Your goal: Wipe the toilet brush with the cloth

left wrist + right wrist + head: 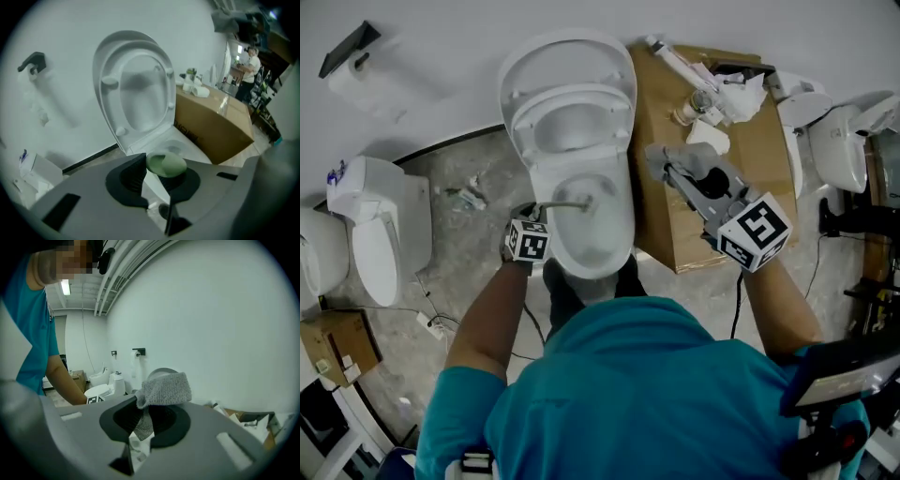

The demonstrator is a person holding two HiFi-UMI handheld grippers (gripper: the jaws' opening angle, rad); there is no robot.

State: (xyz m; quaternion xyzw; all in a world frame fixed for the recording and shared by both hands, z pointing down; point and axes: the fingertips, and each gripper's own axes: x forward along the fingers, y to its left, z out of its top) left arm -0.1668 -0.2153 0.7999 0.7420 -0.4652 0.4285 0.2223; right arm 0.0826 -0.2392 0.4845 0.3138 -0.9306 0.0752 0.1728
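Observation:
A white toilet (581, 234) stands in front of me with its lid (567, 84) up. My left gripper (536, 212) is at the bowl's left rim, shut on the toilet brush (572, 202). The brush's thin handle reaches right, over the bowl. In the left gripper view a pale green rounded end of the brush (166, 165) sits between the jaws of that gripper (159, 174). My right gripper (670, 169) hovers to the right of the toilet, above the cardboard box, shut on a grey knitted cloth (659, 157). The cloth (165, 389) bulges out above the right gripper (149, 416).
A large cardboard box (750, 159) stands right of the toilet, with bottles and crumpled paper (722, 94) on top. More toilets stand at the left (380, 234) and right (836, 145). A paper-roll holder (349, 49) hangs on the wall. A person (248, 70) stands far off.

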